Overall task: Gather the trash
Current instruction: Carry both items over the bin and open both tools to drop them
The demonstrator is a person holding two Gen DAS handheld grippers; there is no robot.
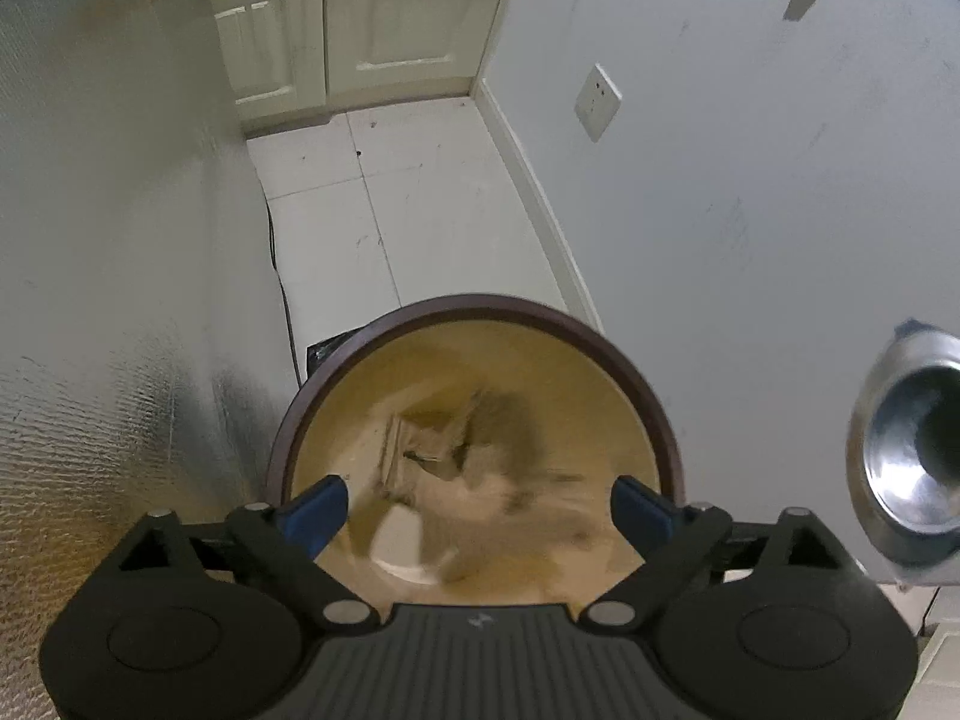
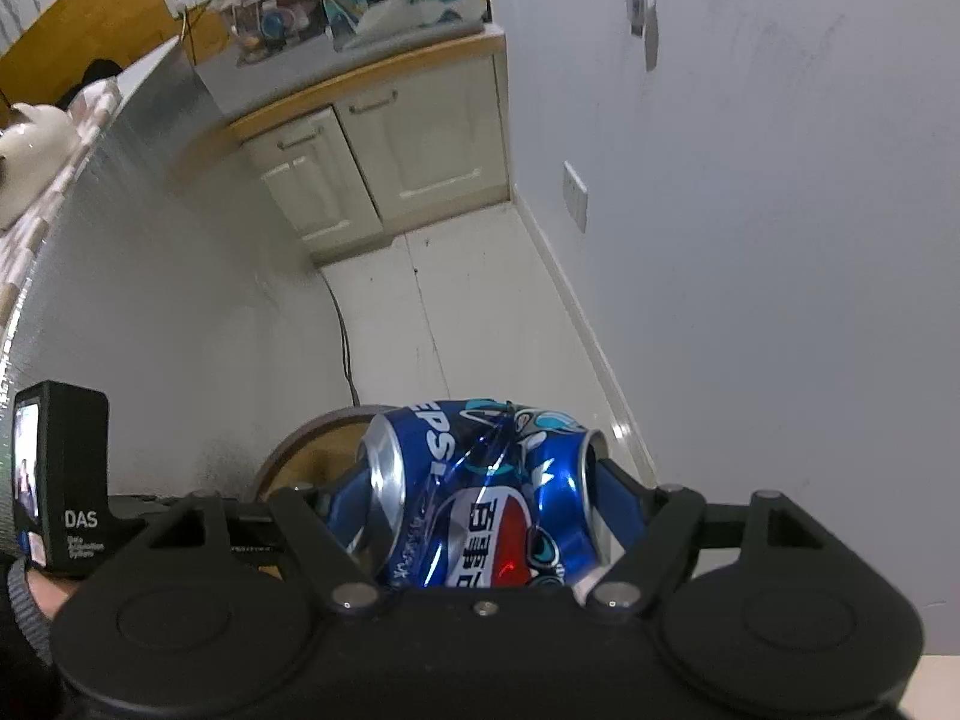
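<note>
A round bin with a dark brown rim (image 1: 480,303) and a tan inside stands on the floor right below my left gripper (image 1: 480,498). That gripper is open, its blue pads wide apart over the bin's mouth. Blurred brownish paper trash (image 1: 444,444) lies in the bin beneath the jaws, touching neither pad. My right gripper (image 2: 480,498) is shut on a crushed blue Pepsi can (image 2: 474,480), held sideways. The can's silver end (image 1: 912,444) shows at the right edge of the left wrist view. Past the can, the bin's rim (image 2: 318,426) peeks out.
A foil-covered panel (image 1: 120,300) closes the left side and a white wall (image 1: 750,210) with a socket (image 1: 597,102) the right. Cream cabinets (image 1: 360,24) stand at the far end of the tiled floor (image 1: 372,204). A black cable (image 1: 282,288) runs down behind the bin.
</note>
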